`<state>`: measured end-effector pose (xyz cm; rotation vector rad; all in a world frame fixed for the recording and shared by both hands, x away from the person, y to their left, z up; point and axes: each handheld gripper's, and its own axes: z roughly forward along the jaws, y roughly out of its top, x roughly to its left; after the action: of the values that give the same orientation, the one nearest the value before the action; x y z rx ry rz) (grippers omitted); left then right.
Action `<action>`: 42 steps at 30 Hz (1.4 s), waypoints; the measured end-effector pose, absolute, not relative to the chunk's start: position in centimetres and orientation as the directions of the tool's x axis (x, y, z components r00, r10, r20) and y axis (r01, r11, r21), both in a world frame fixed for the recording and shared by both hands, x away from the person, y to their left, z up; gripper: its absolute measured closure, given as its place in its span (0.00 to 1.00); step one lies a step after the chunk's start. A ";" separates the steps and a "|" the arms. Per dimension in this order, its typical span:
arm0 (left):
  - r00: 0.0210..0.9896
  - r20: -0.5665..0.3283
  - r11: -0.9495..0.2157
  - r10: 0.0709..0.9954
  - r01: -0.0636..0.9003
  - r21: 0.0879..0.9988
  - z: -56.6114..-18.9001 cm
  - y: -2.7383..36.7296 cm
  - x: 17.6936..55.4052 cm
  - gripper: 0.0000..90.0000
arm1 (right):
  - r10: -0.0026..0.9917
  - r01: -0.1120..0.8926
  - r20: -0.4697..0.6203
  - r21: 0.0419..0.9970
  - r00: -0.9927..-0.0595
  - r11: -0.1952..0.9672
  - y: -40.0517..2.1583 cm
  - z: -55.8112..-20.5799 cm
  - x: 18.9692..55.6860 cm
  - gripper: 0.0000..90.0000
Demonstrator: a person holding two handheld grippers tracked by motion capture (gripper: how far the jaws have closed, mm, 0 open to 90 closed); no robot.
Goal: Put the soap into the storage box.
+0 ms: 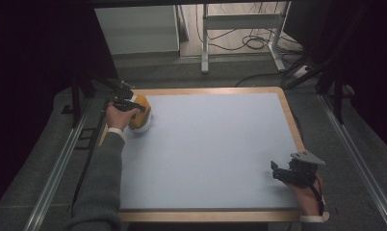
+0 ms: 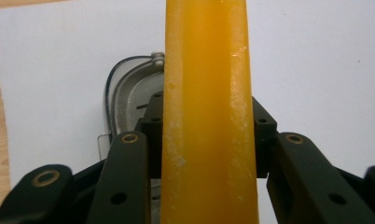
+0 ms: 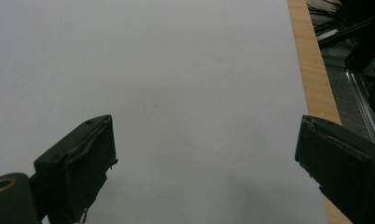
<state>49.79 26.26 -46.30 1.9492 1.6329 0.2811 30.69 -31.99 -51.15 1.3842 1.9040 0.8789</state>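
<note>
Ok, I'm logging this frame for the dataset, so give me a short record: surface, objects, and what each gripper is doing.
surface: pale blue mat on a wood-edged table
objects: orange piece above a clear-rimmed metal item, far left corner
left gripper: jaws shut on the orange piece
right gripper: jaws wide open, holding nothing, over bare mat near the right edge

Dim, underexposed high view with near-black margins and a brighter floor strip beyond the pale mat [image 1: 211, 149]; left gripper view evenly lit, its yellow block [image 2: 206, 112] soft at close range with faint sheen; right gripper view dusky, shadow pooling near its blurred jaws.
</note>
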 end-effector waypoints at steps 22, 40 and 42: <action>0.188 -0.200 -0.032 0.962 0.801 0.598 -46.2 27.1 49.2 0.51 | 0.960 0.537 -0.108 0.810 -0.259 0.236 -31.9 -51.1 30.6 0.06; 0.323 -0.153 -0.136 0.934 0.717 0.684 -43.0 26.6 45.3 0.27 | 0.959 0.541 -0.109 0.806 -0.263 0.240 -31.7 -51.2 30.7 0.06; 0.361 -0.153 -0.158 0.920 0.699 0.698 -42.8 26.0 44.3 0.27 | 0.959 0.542 -0.107 0.806 -0.263 0.239 -31.7 -51.2 30.8 0.06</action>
<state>44.34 26.03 -42.85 1.9249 1.4038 0.4029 30.76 -31.72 -51.17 1.3701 1.9030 0.8768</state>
